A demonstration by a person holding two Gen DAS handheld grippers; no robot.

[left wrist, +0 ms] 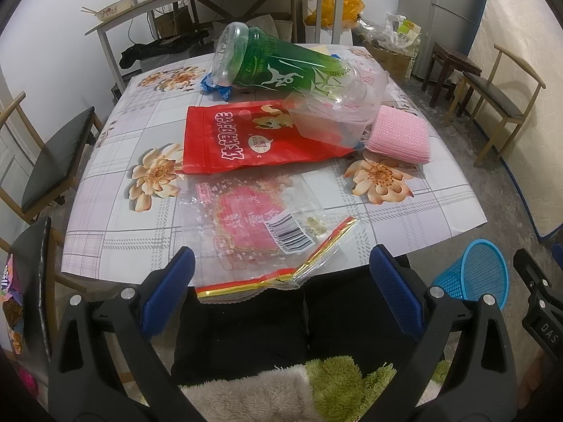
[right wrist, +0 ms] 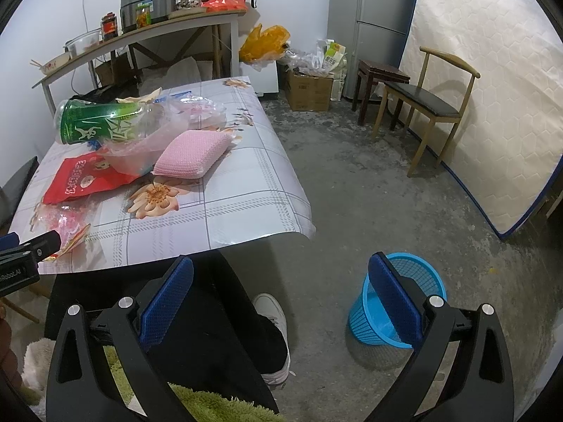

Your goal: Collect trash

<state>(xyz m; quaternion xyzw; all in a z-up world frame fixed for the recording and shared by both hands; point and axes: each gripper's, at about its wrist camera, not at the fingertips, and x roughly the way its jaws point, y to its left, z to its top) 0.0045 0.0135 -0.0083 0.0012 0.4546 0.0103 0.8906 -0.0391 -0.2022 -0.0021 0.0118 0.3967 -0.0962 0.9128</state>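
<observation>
Lower centre, left view: clear crinkled plastic wrapper with barcode [left wrist: 260, 235] overhangs worktop [left wrist: 116, 211] edge | left tool [left wrist: 281, 281] agape, empty; right tool [right wrist: 281, 288] likewise | blue mesh wastebasket [right wrist: 397, 302] lower right | advice: pinch overhanging gold-striped edge.

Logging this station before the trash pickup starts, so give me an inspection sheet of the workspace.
Surface: table under a floral plastic cloth.
Job's things: green bottle lying on its side, red pouch, clear wrapper overhanging the near edge, clear bag; blue basket on the floor.
Clutter: pink sponge.
Grippers: left gripper and right gripper, jaws open, empty.
Cables: one runs down the back wall.
Surroundings: chairs, shelf, fridge, mattress.
</observation>
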